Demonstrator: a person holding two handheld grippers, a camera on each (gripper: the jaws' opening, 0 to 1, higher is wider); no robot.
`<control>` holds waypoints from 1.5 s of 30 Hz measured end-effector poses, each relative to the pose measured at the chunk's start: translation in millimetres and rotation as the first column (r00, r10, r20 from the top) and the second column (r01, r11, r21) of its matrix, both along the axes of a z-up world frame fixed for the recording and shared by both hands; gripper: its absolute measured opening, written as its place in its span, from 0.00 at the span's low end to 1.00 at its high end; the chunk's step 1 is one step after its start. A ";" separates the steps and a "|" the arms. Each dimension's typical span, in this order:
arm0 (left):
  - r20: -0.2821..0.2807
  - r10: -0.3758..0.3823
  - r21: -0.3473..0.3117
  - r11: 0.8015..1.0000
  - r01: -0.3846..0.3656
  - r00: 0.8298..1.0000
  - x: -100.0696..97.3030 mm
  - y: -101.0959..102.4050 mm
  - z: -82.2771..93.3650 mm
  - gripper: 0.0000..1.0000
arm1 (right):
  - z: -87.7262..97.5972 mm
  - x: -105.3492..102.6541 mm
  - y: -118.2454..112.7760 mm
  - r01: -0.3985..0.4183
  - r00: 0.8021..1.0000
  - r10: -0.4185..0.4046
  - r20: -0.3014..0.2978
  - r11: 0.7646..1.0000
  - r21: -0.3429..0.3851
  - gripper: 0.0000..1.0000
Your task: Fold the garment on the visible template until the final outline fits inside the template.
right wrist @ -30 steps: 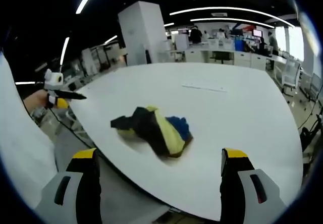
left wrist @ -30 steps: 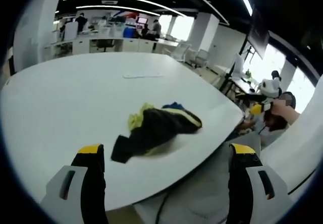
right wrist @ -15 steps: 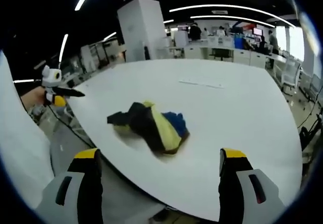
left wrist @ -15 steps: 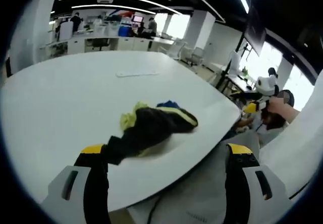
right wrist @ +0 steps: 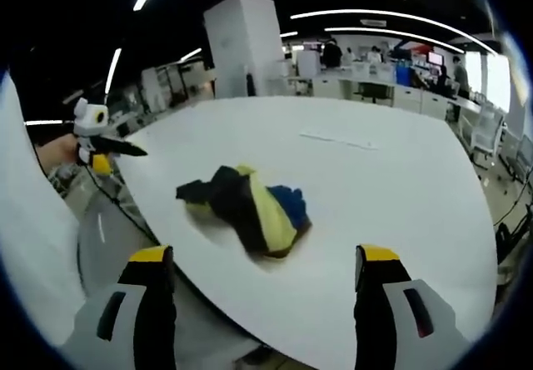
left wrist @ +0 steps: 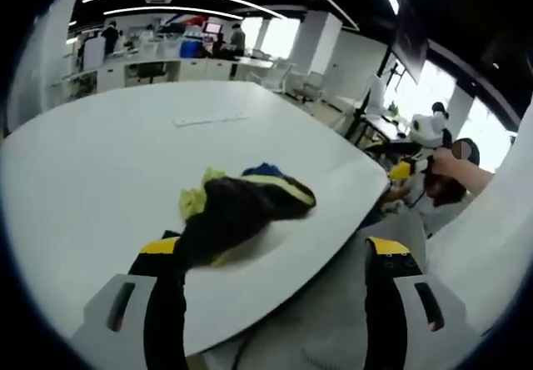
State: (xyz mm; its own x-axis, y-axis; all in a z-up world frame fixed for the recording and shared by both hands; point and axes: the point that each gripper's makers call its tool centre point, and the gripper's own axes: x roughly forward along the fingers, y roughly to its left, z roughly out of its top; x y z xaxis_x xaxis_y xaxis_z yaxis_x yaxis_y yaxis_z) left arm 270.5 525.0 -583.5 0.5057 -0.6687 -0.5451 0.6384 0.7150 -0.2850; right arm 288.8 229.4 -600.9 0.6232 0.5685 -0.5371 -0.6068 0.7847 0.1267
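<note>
Holding our left gripper (left wrist: 266,257) and right gripper (right wrist: 265,262) released, we see the crumpled garment (right wrist: 247,207) on the near table (right wrist: 400,187).

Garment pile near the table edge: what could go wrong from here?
1. The crumpled black, yellow and blue garment lies close to the white table's near edge; a careless pull could drag it off.
2. It is bunched, so either open tool may pinch several layers.
3. No template outline is discernible; only a faint strip farther back.
</note>
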 end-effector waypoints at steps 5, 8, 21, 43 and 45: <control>-0.011 -0.026 0.014 1.000 0.027 1.000 -2.3 -9.8 -7.3 0.84 | -6.1 -0.7 -2.4 -0.003 1.000 0.003 -0.004 1.000 -0.002 0.87; -0.005 -0.049 0.027 0.998 0.049 0.999 -2.0 -18.3 -10.8 0.83 | -11.4 -0.6 -4.2 -0.007 1.000 0.007 0.001 1.000 -0.001 0.86; 0.007 -0.133 0.012 0.991 0.132 0.991 5.6 -56.7 -23.8 0.78 | -23.0 12.9 -2.0 -0.065 0.994 0.062 0.091 0.998 0.022 0.78; -0.024 -0.311 0.114 0.943 0.312 0.950 0.0 -97.1 -52.8 0.68 | -44.6 25.0 -1.9 -0.089 0.995 0.090 0.047 0.996 -0.023 0.70; -0.030 -0.322 0.117 0.939 0.324 0.946 -1.0 -99.8 -55.6 0.66 | -45.7 26.9 -1.2 -0.090 0.994 0.091 0.052 0.996 -0.025 0.68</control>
State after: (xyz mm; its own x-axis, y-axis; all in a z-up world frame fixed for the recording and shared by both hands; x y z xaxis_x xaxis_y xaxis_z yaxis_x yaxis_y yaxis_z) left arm 269.5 425.2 -639.1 0.2673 -0.7252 -0.6346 0.8382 0.4998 -0.2181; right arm 315.7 228.2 -646.6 0.5972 0.6121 -0.5183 -0.6809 0.7284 0.0756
